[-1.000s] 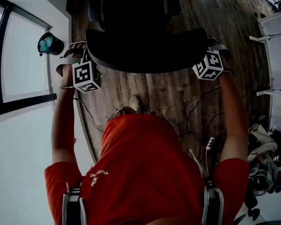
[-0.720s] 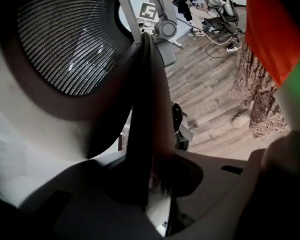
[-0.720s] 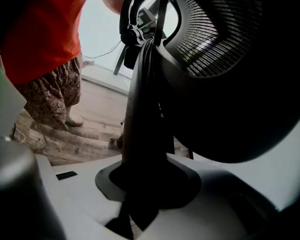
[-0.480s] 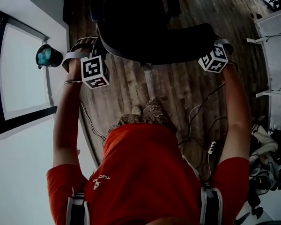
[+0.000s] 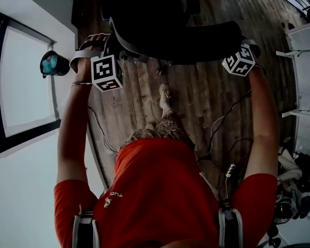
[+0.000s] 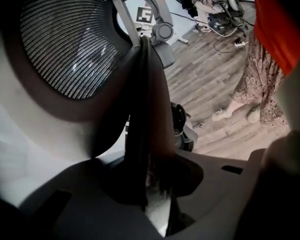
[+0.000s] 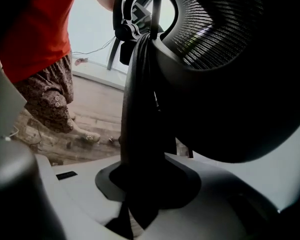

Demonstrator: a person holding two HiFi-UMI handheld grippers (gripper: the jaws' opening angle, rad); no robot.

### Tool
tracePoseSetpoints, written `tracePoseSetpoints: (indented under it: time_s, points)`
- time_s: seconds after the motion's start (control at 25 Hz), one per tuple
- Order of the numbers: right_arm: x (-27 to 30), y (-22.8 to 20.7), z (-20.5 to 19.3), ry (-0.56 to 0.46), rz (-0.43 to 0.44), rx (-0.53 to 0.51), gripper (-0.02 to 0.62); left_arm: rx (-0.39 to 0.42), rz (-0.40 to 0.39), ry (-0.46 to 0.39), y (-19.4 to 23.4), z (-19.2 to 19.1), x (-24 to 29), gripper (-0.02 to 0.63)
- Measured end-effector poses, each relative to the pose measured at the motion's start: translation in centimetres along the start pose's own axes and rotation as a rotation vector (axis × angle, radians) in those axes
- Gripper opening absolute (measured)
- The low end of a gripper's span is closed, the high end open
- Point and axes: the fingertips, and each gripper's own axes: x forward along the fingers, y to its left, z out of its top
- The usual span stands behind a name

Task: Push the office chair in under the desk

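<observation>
The office chair (image 5: 160,25) is pinched at both backrest edges by the jaws of the left gripper (image 6: 148,186) and right gripper (image 7: 140,199). It stands on the wood floor (image 5: 196,97). No worktop is seen over its seat, so the pushing is judged unfinished.

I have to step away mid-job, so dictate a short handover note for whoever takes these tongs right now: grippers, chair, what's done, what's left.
Grippers: left tongs shut on the left edge of the backrest; right tongs shut on its right edge.
Things: office chair stands on the wooden floor straight ahead, backrest nearest, seat beyond it.
Done: both grips are set.
Left: roll the chair forward under the desk, then release. The desk is not clearly in view, so check the gap first.
</observation>
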Motion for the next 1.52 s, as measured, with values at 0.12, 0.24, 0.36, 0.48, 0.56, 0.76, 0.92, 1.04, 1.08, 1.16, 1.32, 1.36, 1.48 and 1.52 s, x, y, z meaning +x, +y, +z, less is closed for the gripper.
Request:
tracePoseSetpoints:
  time_s: [0.12, 0.24, 0.36, 0.48, 0.56, 0.76, 0.92, 1.04, 1.08, 1.16, 1.32, 1.36, 1.48, 1.52]
  points:
    - [1.3, -2.2, -0.9, -0.001, 0.006, -0.006, 0.109, -0.005, -0.001, 0.004, 1.8, -0.2, 2.0, 0.092]
    - [2.9, -4.7, -2.2, -0.007, 0.005, -0.01, 0.109, -0.009, -0.002, 0.014, 3.8, -0.2, 4.1, 0.092]
    - [4.3, -7.1, -3.2, -0.016, 0.004, -0.017, 0.109, -0.015, -0.013, 0.031, 5.5, -0.3, 6.1, 0.089]
    - [5.5, -9.4, -4.3, -0.025, 0.007, -0.025, 0.109, -0.024, -0.022, 0.033, 7.2, -0.2, 8.0, 0.091]
    - [6.4, -11.0, -4.9, -0.033, 0.009, -0.029, 0.109, -0.027, -0.026, 0.033, 8.3, -0.2, 9.4, 0.091]
    - [9.3, -15.2, -5.9, -0.045, 0.004, -0.03, 0.109, -0.041, -0.032, 0.072, 12.0, -1.6, 13.2, 0.094]
    - [12.7, -18.3, -7.7, -0.036, 0.028, -0.04, 0.108, -0.052, -0.033, 0.095, 15.0, -3.0, 16.6, 0.095]
    - [15.1, -20.6, -8.8, -0.033, 0.038, -0.043, 0.108, -0.059, -0.032, 0.106, 17.2, -3.8, 19.0, 0.097]
    - [15.7, -21.5, -8.9, -0.035, 0.039, -0.045, 0.109, -0.062, -0.034, 0.113, 17.8, -4.2, 19.7, 0.097]
    - [17.0, -23.2, -9.0, -0.037, 0.042, -0.049, 0.108, -0.07, -0.035, 0.122, 19.1, -5.0, 21.1, 0.097]
    - [19.1, -26.6, -9.1, -0.04, 0.041, -0.051, 0.107, -0.081, -0.034, 0.133, 21.8, -6.3, 23.9, 0.101]
    - [19.5, -27.2, -9.0, -0.041, 0.043, -0.048, 0.107, -0.081, -0.035, 0.133, 22.3, -6.6, 24.5, 0.101]
    - [20.8, -29.0, -8.9, -0.041, 0.047, -0.043, 0.107, -0.082, -0.032, 0.132, 23.9, -7.6, 26.1, 0.103]
    - [21.3, -29.6, -8.9, -0.041, 0.046, -0.043, 0.107, -0.082, -0.029, 0.133, 24.4, -7.9, 26.6, 0.104]
